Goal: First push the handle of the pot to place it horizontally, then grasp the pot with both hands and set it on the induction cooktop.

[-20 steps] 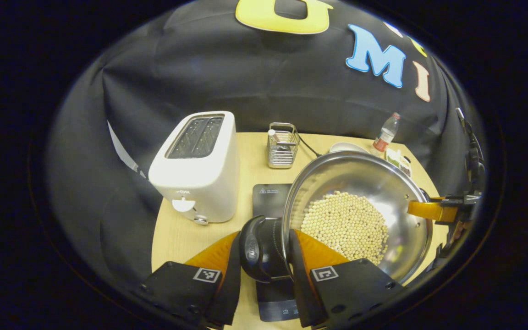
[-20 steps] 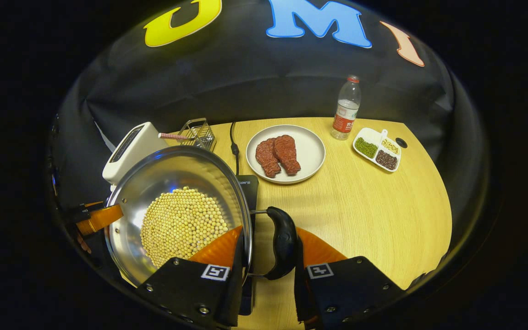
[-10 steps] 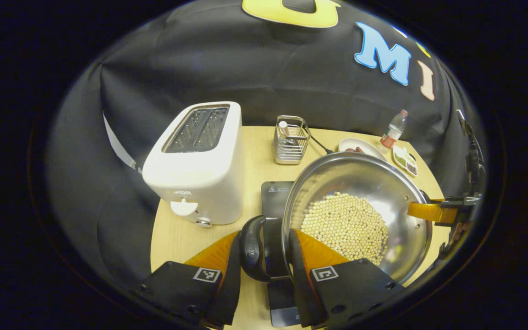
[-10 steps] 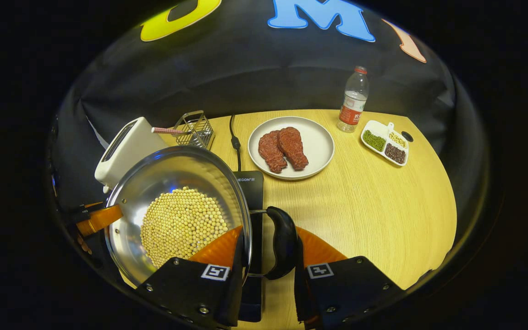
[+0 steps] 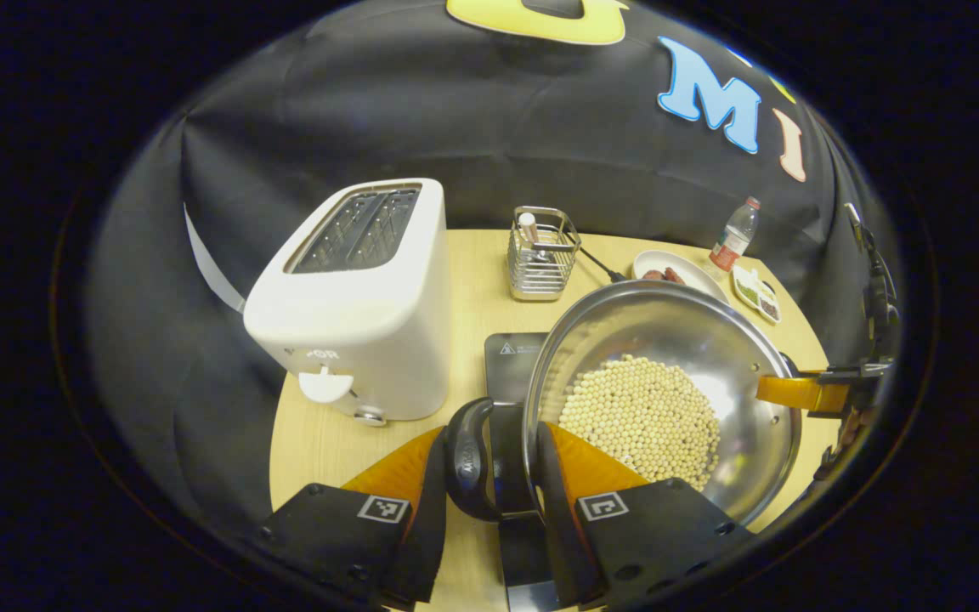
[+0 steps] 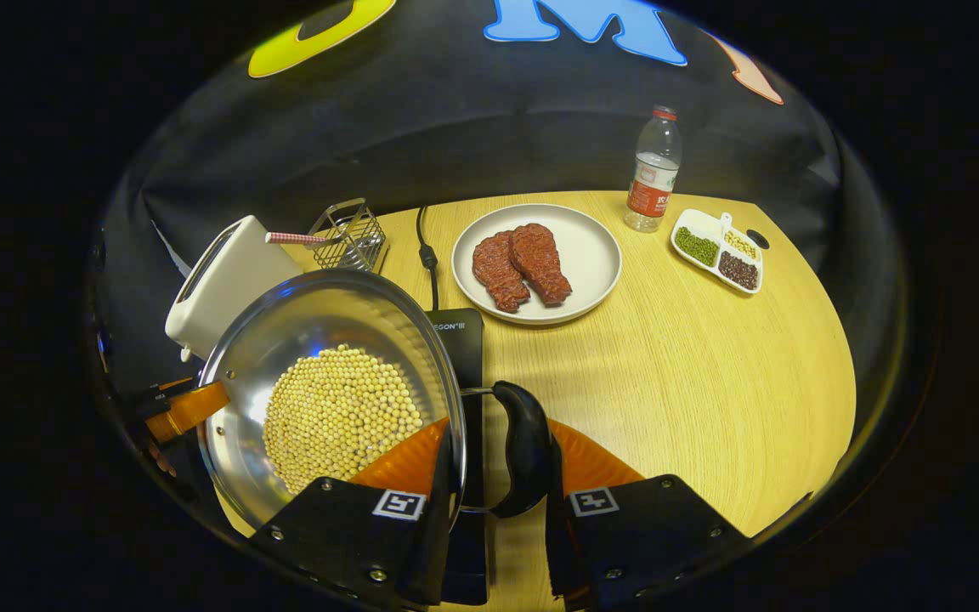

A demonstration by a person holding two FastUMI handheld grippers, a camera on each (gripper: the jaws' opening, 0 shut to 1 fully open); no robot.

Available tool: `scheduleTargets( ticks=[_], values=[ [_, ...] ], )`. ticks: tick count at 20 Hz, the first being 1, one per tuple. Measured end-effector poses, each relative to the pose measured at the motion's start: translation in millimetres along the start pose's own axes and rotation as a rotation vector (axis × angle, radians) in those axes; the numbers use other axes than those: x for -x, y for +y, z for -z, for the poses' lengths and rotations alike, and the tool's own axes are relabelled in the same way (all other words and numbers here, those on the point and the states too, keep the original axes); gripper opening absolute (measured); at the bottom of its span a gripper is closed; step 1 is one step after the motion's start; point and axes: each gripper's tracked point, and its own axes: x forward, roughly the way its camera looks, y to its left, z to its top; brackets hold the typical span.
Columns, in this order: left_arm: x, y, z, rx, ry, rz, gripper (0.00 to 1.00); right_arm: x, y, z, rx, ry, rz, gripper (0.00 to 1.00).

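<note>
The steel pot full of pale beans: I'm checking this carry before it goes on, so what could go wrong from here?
1. The steel pot is held only by its two black side handles, with one gripper on each; uneven lift could tip it and spill the pale beans.
2. The white toaster stands close beside the black induction cooktop; the pot's rim might bump it on the way down.

Our left gripper (image 5: pixel 489 476) has two black finger mounts at the bottom of the left gripper view, each carrying a small square black-and-white marker and dark round screws near its corners. Our right gripper (image 6: pixel 489 476) is built the same in the right gripper view: blocky black mounts, a square coded tag on each, and silvery screw heads. Each finger narrows forward from its mount into a wedge-shaped pad.
</note>
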Motion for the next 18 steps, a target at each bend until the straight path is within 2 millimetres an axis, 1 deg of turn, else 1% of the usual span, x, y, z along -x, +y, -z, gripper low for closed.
scheduleTargets(
  ticks=[1,3,4,5,6,7,9,10,11,12,13,14,15,17,18],
  values=[
    [0.6,0.5,2.6,0.003,0.007,0.003,0.57,0.2,-0.6,-0.1,0.004,0.001,-0.008,0.47],
    [0.7,1.7,0.5,-0.004,-0.001,-0.002,0.58,-1.0,-1.7,-2.7,0.007,-0.008,-0.006,0.51],
    [-0.9,1.8,-0.7,-0.007,-0.003,-0.007,0.61,-1.5,-1.4,-2.8,0.009,-0.008,-0.003,0.51],
    [0.0,1.7,-0.9,-0.005,-0.008,-0.010,0.60,-2.0,-1.6,-3.1,0.009,-0.014,-0.002,0.53],
    [-0.1,1.9,-1.6,0.002,-0.009,-0.009,0.64,-2.0,-1.0,-3.1,0.009,-0.014,-0.004,0.53],
    [1.7,2.7,-2.3,0.012,-0.011,-0.013,0.65,-2.6,-0.3,-3.0,0.009,-0.016,-0.008,0.53],
    [6.2,7.4,-8.7,0.029,-0.038,-0.027,0.66,-3.5,2.5,-2.9,0.015,-0.018,-0.031,0.55],
    [10.2,10.3,-16.1,0.041,-0.063,-0.035,0.66,-2.1,2.4,-0.4,0.011,-0.015,-0.045,0.58],
    [18.4,12.5,-24.2,0.055,-0.093,-0.049,0.72,-0.4,0.4,-0.7,-0.001,-0.026,-0.056,0.56],
    [26.6,15.4,-31.9,0.070,-0.125,-0.060,0.67,4.2,-2.5,-4.4,-0.012,-0.050,-0.064,0.61],
    [37.2,15.4,-37.9,0.084,-0.156,-0.069,0.74,10.7,-5.8,-8.3,-0.017,-0.077,-0.075,0.75],
    [47.1,15.8,-42.9,0.095,-0.186,-0.084,0.75,18.8,-8.0,-12.7,-0.022,-0.102,-0.093,0.75],
    [58.6,13.2,-47.4,0.107,-0.218,-0.092,0.77,29.7,-11.8,-16.2,-0.024,-0.132,-0.105,0.78],
    [84.5,0.9,-56.4,0.127,-0.273,-0.108,0.79,55.2,-30.0,-31.3,-0.007,-0.218,-0.093,0.77],
    [98.0,-6.2,-59.8,0.132,-0.300,-0.117,0.77,69.0,-39.0,-40.7,0.003,-0.263,-0.090,0.77]
  ],
)
